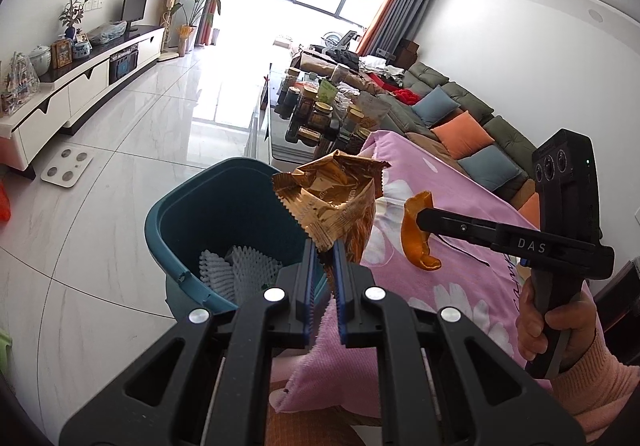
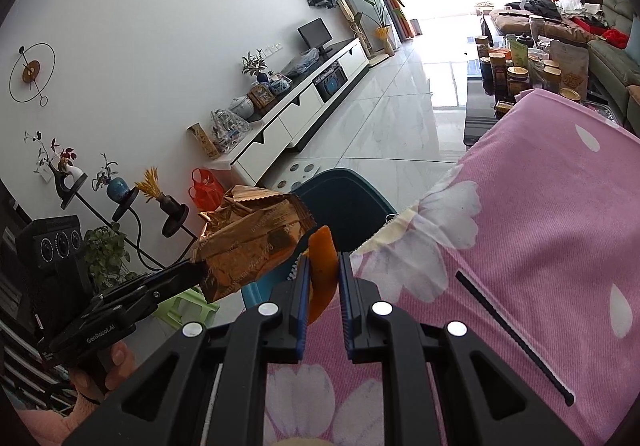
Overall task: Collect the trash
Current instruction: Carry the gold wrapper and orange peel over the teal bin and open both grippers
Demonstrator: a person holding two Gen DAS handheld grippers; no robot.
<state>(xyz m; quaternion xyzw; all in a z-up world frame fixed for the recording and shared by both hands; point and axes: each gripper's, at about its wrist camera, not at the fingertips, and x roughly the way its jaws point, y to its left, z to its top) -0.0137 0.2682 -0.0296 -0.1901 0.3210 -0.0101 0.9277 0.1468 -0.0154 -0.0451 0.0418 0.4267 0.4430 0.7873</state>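
Note:
My left gripper (image 1: pixel 322 246) is shut on the lower corner of a crumpled gold snack wrapper (image 1: pixel 332 195), held above the near rim of a teal bin (image 1: pixel 180 217). White foam fruit netting (image 1: pixel 236 270) lies inside the bin. In the same view my right gripper (image 1: pixel 418 217) comes in from the right, shut on a curled orange peel (image 1: pixel 416 242) over the pink floral cloth (image 1: pixel 460 246). From the right wrist view, the right gripper (image 2: pixel 323 260) pinches the orange peel (image 2: pixel 322 266), with the gold wrapper (image 2: pixel 248 242) and the left gripper (image 2: pixel 196 270) to its left, and the teal bin (image 2: pixel 348 205) beyond.
A black strap (image 2: pixel 512 334) lies on the pink cloth (image 2: pixel 540 226). A glass coffee table (image 1: pixel 276 133) crowded with jars stands behind the bin, a sofa with cushions (image 1: pixel 464 133) at right. A white scale (image 1: pixel 68 165) lies on the tiled floor, a green stool (image 2: pixel 184 306) at lower left.

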